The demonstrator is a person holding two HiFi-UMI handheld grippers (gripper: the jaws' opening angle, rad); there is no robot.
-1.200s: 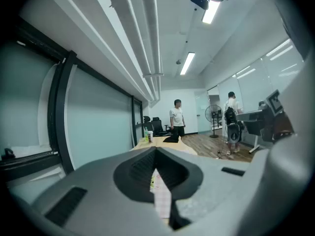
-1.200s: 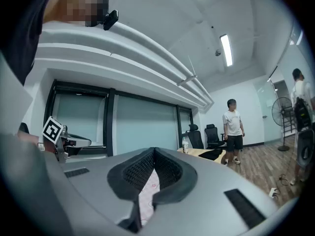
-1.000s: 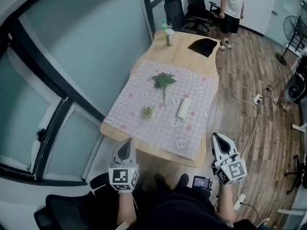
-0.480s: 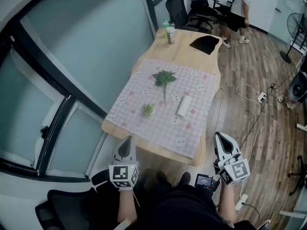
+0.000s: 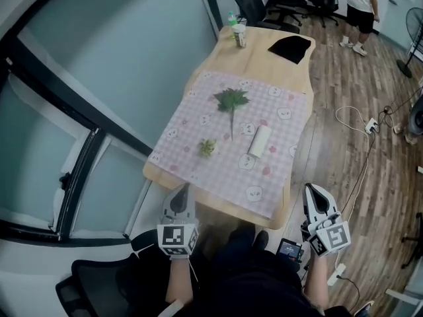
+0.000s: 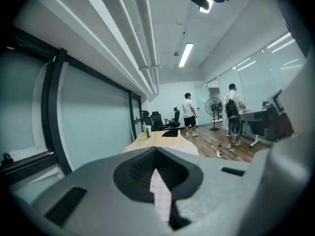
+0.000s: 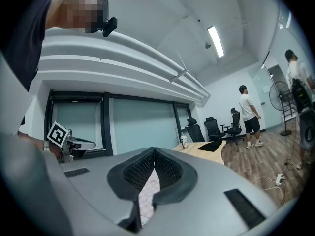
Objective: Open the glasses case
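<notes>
My left hand-held gripper, grey with a square-marker cube, sits low just at the near edge of the light wooden table. Its jaws are pressed together with nothing between them. My right hand-held gripper, same build, hangs off the table's near right corner over the wood-plank floor, jaws also pressed together and empty. The white oblong glasses case lies on the pink-and-white checked cloth, right of centre. It looks closed and is well apart from both grippers. A green leafy sprig lies beyond it to the left, and a small pale-green clump lies left of the case. A black flat item and a cup are at the table's far end. A person in a white top stands on the floor beyond.
</notes>
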